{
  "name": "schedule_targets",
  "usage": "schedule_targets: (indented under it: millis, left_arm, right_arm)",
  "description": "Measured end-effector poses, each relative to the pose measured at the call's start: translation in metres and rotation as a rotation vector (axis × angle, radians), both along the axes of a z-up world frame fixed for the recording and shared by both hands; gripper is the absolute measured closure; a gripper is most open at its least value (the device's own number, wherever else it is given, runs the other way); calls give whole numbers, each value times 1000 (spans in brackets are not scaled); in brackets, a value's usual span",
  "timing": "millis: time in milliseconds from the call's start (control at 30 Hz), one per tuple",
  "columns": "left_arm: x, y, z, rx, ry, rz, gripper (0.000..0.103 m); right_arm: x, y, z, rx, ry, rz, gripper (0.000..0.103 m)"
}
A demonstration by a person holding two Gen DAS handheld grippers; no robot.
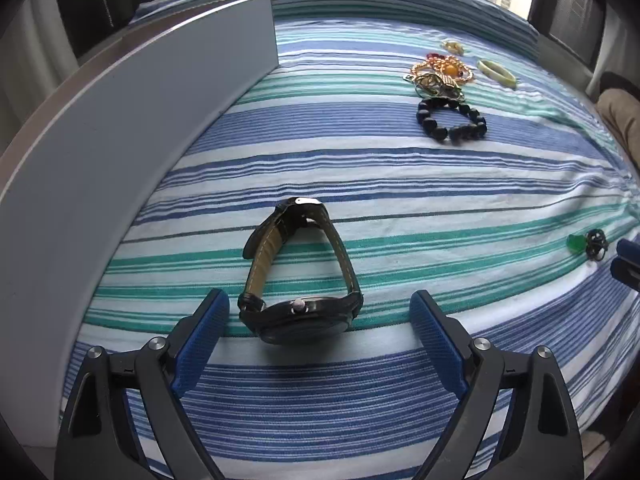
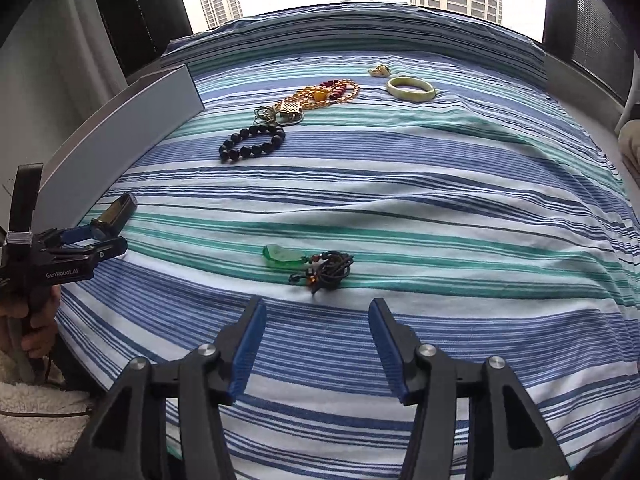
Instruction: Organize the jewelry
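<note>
A black watch (image 1: 298, 276) with a leather strap lies on the striped cloth, its case between my left gripper's (image 1: 320, 316) open blue pads, not gripped. The watch strap also shows in the right wrist view (image 2: 116, 214) beside the left gripper (image 2: 96, 242). A green pendant on a dark cord (image 2: 308, 262) lies just ahead of my right gripper (image 2: 318, 312), which is open and empty. Further back lie a black bead bracelet (image 2: 252, 144), an amber bead necklace (image 2: 328, 94), a gold charm with rings (image 2: 286, 112) and a pale jade bangle (image 2: 410, 88).
A long grey box wall (image 1: 132, 120) runs along the left of the striped cloth (image 1: 400, 200). A small gold piece (image 2: 379, 70) lies at the far end. A window with towers is behind. Dark chair backs stand at both far corners.
</note>
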State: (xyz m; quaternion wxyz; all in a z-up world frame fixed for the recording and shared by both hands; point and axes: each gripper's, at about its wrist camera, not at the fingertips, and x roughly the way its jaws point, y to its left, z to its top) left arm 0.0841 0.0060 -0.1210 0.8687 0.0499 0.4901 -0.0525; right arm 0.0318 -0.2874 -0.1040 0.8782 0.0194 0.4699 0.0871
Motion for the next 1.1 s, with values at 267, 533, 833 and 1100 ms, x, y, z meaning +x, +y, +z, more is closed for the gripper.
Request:
schedule_targets:
  millis: [267, 533, 833, 1100]
  left_arm:
    - [1, 4, 4, 0, -34, 0, 49]
    - [-9, 13, 11, -82, -7, -17, 51]
    - [-39, 44, 58, -159, -42, 13, 51]
    - [-64, 131, 125, -168, -132, 172, 51]
  right_arm:
    - [29, 3, -18, -26, 1, 15, 49]
    - [19, 2, 2, 55, -12, 9, 90]
    - [3, 23, 58, 71, -99, 92, 90]
    - [27, 99, 111, 119, -196, 296, 90]
